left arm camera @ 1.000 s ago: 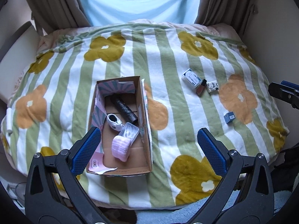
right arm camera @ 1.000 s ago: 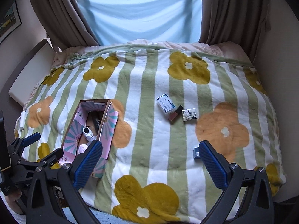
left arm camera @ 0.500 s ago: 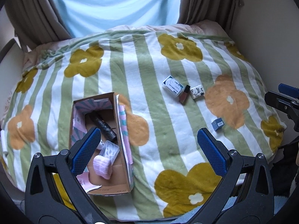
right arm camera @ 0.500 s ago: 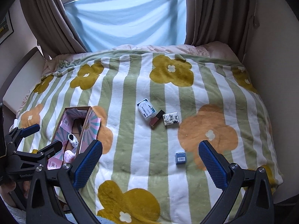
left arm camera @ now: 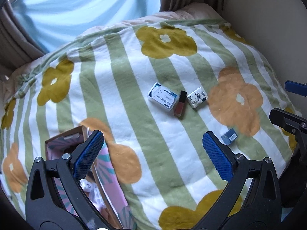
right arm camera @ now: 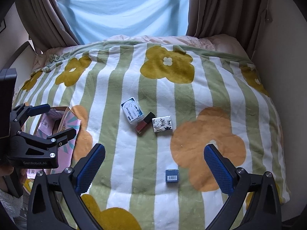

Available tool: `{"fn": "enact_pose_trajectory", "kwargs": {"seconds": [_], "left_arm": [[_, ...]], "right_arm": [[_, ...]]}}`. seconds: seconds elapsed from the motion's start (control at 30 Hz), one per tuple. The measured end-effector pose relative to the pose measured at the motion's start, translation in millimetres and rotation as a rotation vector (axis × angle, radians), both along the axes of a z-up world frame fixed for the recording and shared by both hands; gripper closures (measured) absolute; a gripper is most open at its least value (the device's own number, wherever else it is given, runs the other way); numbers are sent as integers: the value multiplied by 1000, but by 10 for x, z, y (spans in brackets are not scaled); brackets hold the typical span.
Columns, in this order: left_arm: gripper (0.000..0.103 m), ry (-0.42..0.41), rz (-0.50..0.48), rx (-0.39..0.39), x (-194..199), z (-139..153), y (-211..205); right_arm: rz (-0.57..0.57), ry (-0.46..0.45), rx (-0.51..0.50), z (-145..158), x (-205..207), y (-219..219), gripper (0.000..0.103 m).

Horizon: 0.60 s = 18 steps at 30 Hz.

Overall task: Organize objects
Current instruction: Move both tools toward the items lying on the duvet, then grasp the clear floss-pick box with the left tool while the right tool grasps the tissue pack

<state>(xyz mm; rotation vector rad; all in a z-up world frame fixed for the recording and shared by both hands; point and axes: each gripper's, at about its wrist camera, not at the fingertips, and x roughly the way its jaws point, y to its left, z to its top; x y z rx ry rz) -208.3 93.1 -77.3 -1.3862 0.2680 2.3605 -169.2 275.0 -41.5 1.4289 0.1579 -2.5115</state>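
Note:
On the striped flower blanket [right arm camera: 191, 99] lie a white-and-blue box [right arm camera: 132, 112], a dark red lipstick [right arm camera: 144, 125], a white patterned tissue pack [right arm camera: 162, 123] and, nearer, a small blue box [right arm camera: 172, 175]. The same white-and-blue box [left arm camera: 162, 96], lipstick [left arm camera: 180, 103], tissue pack [left arm camera: 197, 97] and blue box [left arm camera: 229, 136] show in the left wrist view. A cardboard box [left arm camera: 63, 143] with pink lining holds several items at the lower left. My left gripper [left arm camera: 152, 156] is open and empty beside the cardboard box [right arm camera: 57, 122]. My right gripper [right arm camera: 154, 167] is open above the small blue box.
The bed sits against a wall on the right and a window with a light blue sheet [right arm camera: 124, 9] and brown curtains [right arm camera: 226, 9] at the back. The left gripper's body [right arm camera: 36, 143] shows at the left of the right wrist view, with a fuzzy sleeve [right arm camera: 9, 201] below it.
Both grippers have moved right and forward over the bed. The cardboard box has slid to the lower left of both views, and the loose items are now nearer and more central.

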Motion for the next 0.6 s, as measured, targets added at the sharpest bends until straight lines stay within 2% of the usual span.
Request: {"fn": "enact_pose_trajectory", "kwargs": {"seconds": [0.37,0.6], "left_arm": [[1,-74,-198,-140,-849,-883,621],[1,-117,-314,-219,-1170,-1437,936]], "right_arm": [[-13,-65,55,-832,-706,82,1],[-14,-139,63,-1416,-1111,45,1]]}}
